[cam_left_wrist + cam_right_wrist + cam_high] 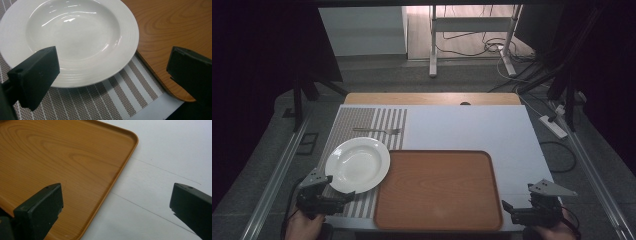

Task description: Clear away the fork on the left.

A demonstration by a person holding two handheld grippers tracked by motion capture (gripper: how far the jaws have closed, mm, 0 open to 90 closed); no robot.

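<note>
High view: the white plate (357, 164) lies at lower left on the striped mat (362, 122), its edge just beside the wooden tray (439, 190) at lower centre. A fork (378, 130) lies above the plate. The left tongs (343, 198) sit at bottom left, the right tongs (508, 206) at bottom right.

Left gripper view: tongs spread, holding nothing, plate (72, 37) at upper left.

Right gripper view: tongs spread, empty, above the tray (57, 162) corner and white worktop (162, 157).
</note>
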